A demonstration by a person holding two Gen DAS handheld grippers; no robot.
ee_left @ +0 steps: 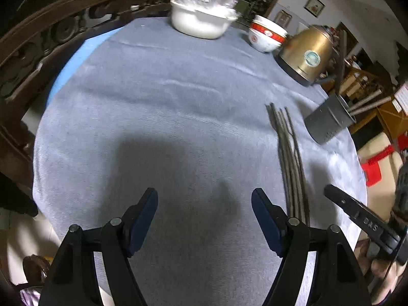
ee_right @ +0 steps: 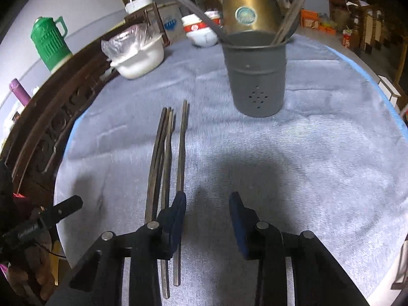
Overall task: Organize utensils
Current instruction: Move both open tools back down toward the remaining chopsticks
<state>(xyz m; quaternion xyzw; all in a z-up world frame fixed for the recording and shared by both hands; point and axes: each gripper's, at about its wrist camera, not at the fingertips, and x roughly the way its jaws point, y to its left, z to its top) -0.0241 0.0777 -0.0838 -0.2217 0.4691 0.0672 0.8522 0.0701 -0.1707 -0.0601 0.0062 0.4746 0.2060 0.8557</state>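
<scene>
Several dark chopsticks (ee_right: 167, 158) lie side by side on the grey tablecloth; they also show in the left wrist view (ee_left: 290, 158). A grey metal utensil holder (ee_right: 255, 76) stands upright beyond them and holds a few utensils; it also shows in the left wrist view (ee_left: 329, 122). My right gripper (ee_right: 207, 199) is open and empty, just above the cloth, its left finger over the near ends of the chopsticks. My left gripper (ee_left: 204, 196) is open and empty, left of the chopsticks.
A gold kettle (ee_right: 248, 5) stands behind the holder. A red and white bowl (ee_left: 266, 35) and a white pot (ee_left: 201, 20) with a plastic bag stand at the far edge. A carved wooden rail (ee_right: 51, 117) borders the table on the left.
</scene>
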